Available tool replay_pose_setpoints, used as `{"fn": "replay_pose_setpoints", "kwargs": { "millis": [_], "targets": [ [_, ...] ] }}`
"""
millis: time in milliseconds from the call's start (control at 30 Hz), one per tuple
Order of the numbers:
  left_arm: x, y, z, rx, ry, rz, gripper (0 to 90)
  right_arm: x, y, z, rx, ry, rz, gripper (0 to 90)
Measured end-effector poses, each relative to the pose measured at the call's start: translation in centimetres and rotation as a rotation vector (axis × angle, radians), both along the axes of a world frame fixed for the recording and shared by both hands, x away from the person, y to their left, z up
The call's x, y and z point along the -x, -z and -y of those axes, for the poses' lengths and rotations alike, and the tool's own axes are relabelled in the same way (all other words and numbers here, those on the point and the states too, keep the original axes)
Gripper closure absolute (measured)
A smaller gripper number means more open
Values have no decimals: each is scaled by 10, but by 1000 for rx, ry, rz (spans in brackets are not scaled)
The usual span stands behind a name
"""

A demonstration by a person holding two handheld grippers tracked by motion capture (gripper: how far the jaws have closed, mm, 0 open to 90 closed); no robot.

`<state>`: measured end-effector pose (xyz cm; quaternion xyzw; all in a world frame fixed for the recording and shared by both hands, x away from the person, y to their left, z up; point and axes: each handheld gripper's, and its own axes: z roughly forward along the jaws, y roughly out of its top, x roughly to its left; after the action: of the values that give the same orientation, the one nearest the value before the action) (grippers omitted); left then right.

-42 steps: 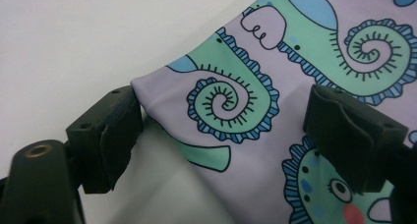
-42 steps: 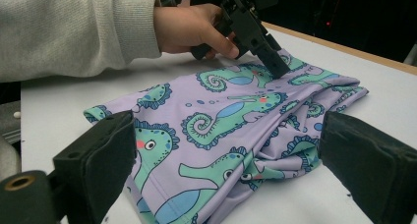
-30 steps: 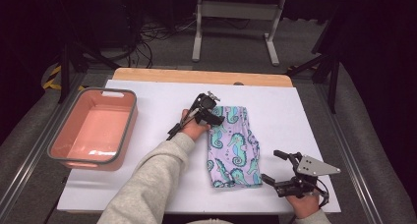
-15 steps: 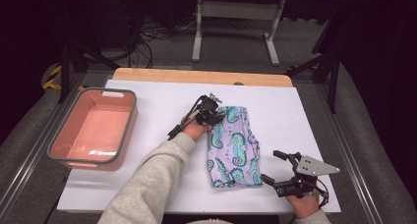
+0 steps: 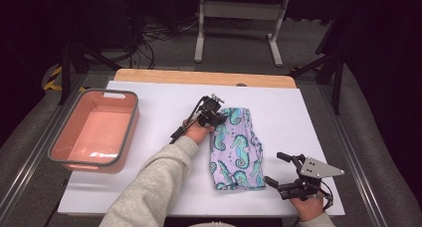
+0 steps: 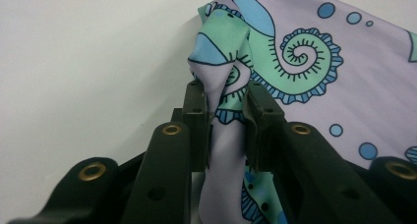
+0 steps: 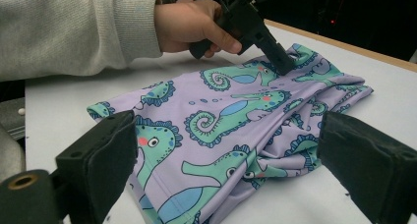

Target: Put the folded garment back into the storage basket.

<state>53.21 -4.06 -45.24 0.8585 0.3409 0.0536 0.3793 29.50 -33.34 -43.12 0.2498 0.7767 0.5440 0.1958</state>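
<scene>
- High view: a folded lilac cloth printed with teal seahorses point(image 5: 236, 147) lies on the white table point(image 5: 308, 117), roughly mid-table and right of centre. The left gripper point(image 5: 215, 115) sits at the cloth's far left corner, touching it, held by the left hand point(image 5: 198, 131) in a grey sleeve point(image 5: 149, 187). The right gripper point(image 5: 278, 168) rests on the table just beside the cloth's near right corner, its jaws spread and pointing toward the cloth without touching it. A pink bin with a grey rim point(image 5: 94, 132) stands well apart at the left.
- Left gripper view: the two black jaws are pressed onto a bunched, raised fold of the cloth point(image 6: 221, 101), which rises between them; the rest of the cloth spreads flat to the right on the white surface.
- Right gripper view: the jaws stand wide apart with nothing between them, and the cloth point(image 7: 236, 121) lies just ahead. Farther off, the left gripper point(image 7: 280, 62) meets the cloth's far edge, gripped by the left hand point(image 7: 192, 22).
</scene>
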Motion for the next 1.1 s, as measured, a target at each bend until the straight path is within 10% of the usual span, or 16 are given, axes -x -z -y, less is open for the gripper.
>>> {"fn": "replay_pose_setpoints", "kwargs": {
  "millis": [433, 1100],
  "targets": [
    [3, -16, -7, 79, 46, 46, 752, 0, -1, 1, -9, -1, 1, 89],
    [37, -76, -21, 288, 271, 196, 752, 0, -1, 2, -12, -2, 0, 89]
  ]
}}
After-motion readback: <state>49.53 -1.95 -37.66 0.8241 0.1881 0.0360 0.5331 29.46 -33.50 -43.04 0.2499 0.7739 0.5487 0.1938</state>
